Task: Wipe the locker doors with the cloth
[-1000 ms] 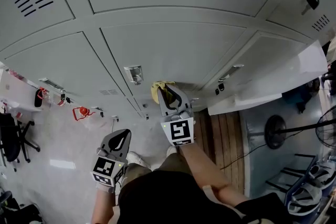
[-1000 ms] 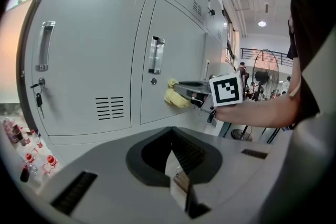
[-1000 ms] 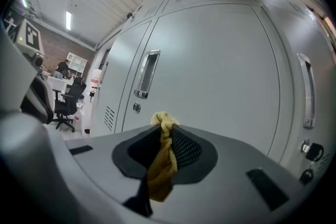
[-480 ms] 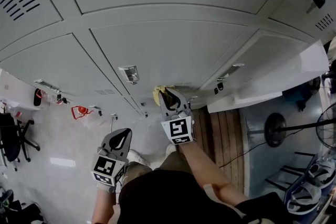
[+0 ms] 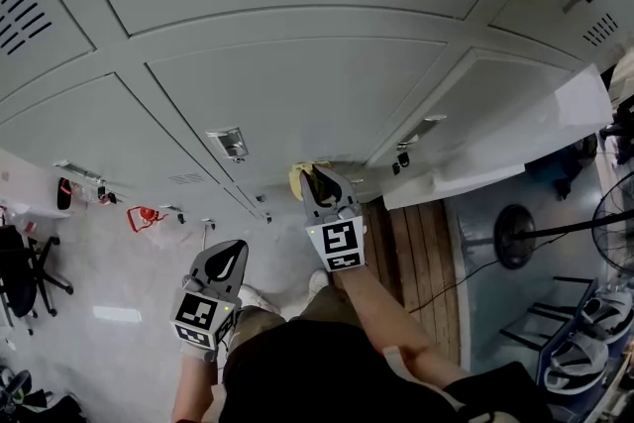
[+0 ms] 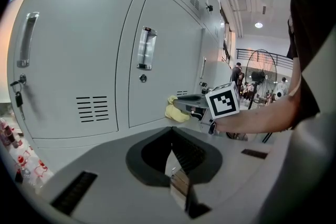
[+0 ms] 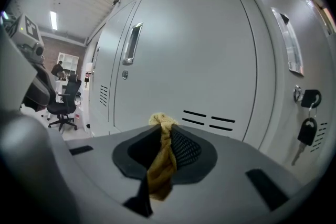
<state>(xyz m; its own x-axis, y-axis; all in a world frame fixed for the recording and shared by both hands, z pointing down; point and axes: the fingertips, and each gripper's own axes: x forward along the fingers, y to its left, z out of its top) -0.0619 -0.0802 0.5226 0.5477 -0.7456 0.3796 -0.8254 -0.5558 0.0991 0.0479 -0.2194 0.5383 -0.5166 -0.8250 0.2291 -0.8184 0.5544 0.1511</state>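
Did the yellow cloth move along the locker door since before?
Yes, a little. The cloth in the right gripper has slid to the right in the head view, farther from the door handle and nearer the open door.

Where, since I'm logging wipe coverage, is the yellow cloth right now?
The yellow cloth is pinched between the shut jaws of the right gripper; in the head view it sits near centre, at the lower part of a grey locker door.

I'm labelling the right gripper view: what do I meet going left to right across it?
First the office chair, then the locker door handle, the cloth, the hanging key.
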